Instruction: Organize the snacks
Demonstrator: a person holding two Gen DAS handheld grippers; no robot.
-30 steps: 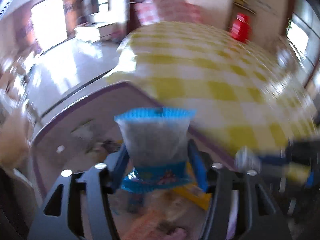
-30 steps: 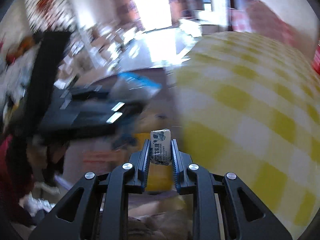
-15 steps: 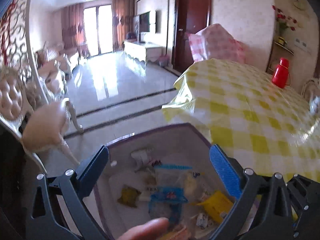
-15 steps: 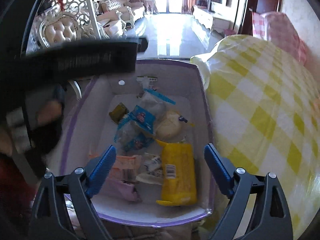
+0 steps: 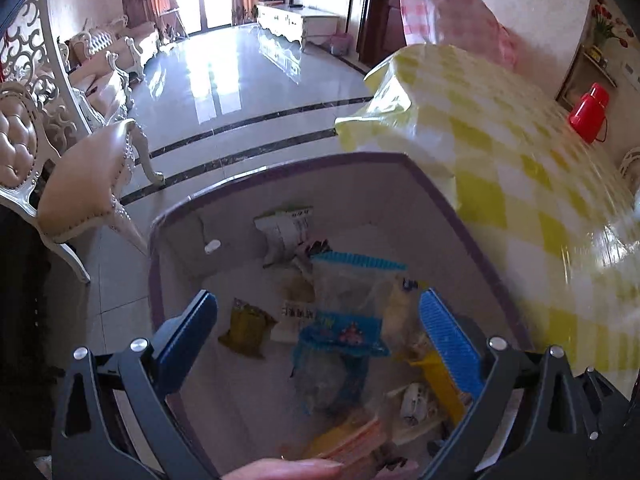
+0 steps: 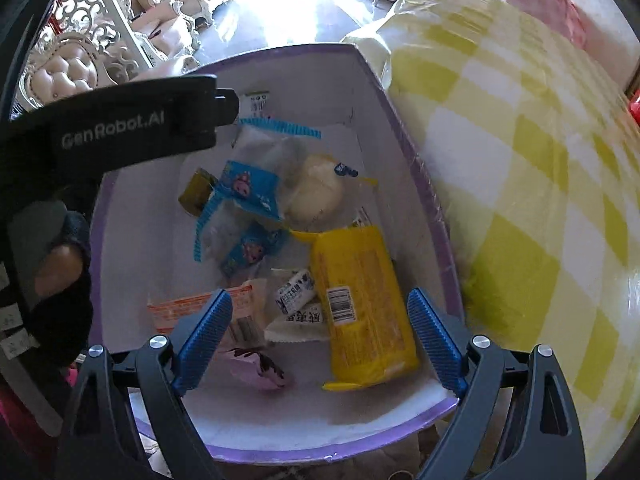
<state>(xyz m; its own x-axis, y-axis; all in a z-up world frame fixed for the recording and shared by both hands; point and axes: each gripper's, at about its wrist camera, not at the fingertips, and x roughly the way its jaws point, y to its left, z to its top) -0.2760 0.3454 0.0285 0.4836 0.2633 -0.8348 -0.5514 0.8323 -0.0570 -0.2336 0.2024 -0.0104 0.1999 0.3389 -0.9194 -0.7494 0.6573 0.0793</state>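
A bright living room with a glossy tiled floor (image 5: pixel 240 96) fills the upper part of both views, with a cream padded chair (image 5: pixel 80 184) at the left of the left wrist view and a bench under a yellow-and-white checked cloth (image 5: pixel 520 168) running down the right side; a red flask (image 5: pixel 590 112) stands at that view's right edge. Beside the bench sits a white box with a purple rim (image 6: pixel 416 184), open at the top, and the snacks lie loose on its floor. In the right wrist view a long yellow packet (image 6: pixel 360 304) lies along the box's right wall, a clear bag with a blue band (image 6: pixel 248 188) rests near the centre touching a pale round bun in clear wrap (image 6: pixel 316 192), a small olive-green packet (image 6: pixel 196 192) sits to their left, and an orange-and-white packet (image 6: pixel 200 308) and a pink packet (image 6: pixel 256 368) lie at the lower left. The left tongs (image 5: pixel 320 340) hang above the box with blue pads spread wide and nothing between them. The right tongs (image 6: pixel 320 340) are likewise spread wide over the box, gripping nothing. A fingertip (image 5: pixel 280 470) shows at the bottom edge of the left wrist view.
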